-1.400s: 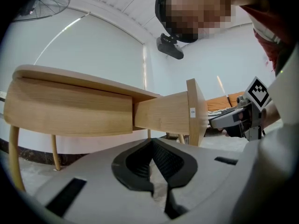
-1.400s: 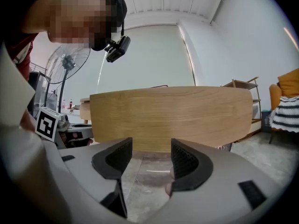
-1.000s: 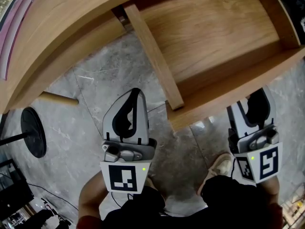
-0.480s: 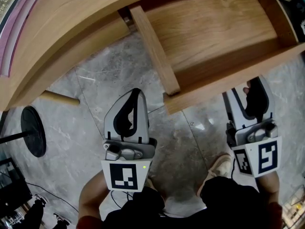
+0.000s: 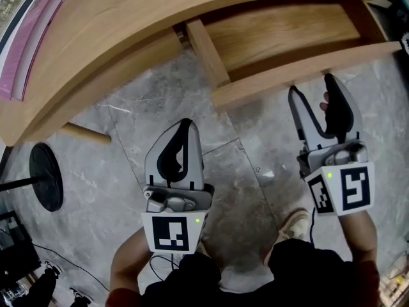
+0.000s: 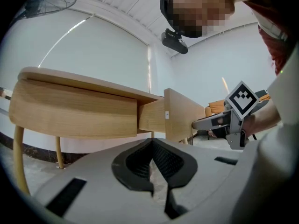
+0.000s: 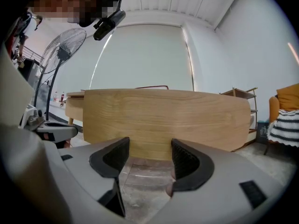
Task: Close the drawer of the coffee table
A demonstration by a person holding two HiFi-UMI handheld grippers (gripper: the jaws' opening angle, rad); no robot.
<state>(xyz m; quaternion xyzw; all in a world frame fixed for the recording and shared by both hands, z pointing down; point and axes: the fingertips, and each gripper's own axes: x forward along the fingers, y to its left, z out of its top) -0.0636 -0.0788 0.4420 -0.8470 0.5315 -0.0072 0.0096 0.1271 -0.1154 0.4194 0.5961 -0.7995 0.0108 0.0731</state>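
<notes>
Presently, item one: the coffee table (image 5: 96, 31), light oak, curved top, fills the head view from 9 to 1 o'clock, with one round table leg (image 5: 86, 133) showing at 9 o'clock over the grey stone floor (image 5: 160, 107). Item two: the drawer (image 5: 281, 34), same oak, sits at 1 o'clock. It is partly out of the table and apparently empty, its front panel (image 5: 300, 74) facing the person. Item three: the right gripper (image 5: 312, 87), at 3 o'clock, is aimed at the panel's 6 o'clock edge. Its jaws have just been opening and now stand wide apart, with only bare floor between them and nothing held. The tips lie at or just beside the panel (image 7: 163, 120); whether they touch it cannot be told. Item four: the left gripper (image 5: 182, 125), at 6 o'clock, is well clear of the drawer, with its jaws closed together on nothing. Sundries: a black round base (image 5: 45, 178) at 8 o'clock and a shoe (image 5: 297, 222) at 5 o'clock. Handling notes, as judgement: the drawer is probably rigid, moderately heavy and smooth-faced, and runs on side guides. No handle is visible, so it wants a flat push rather than a pinch. The push is best placed near the panel's middle, since pressure at one end may skew the drawer and bind it. It appears over halfway in, with the last stretch remaining.
</notes>
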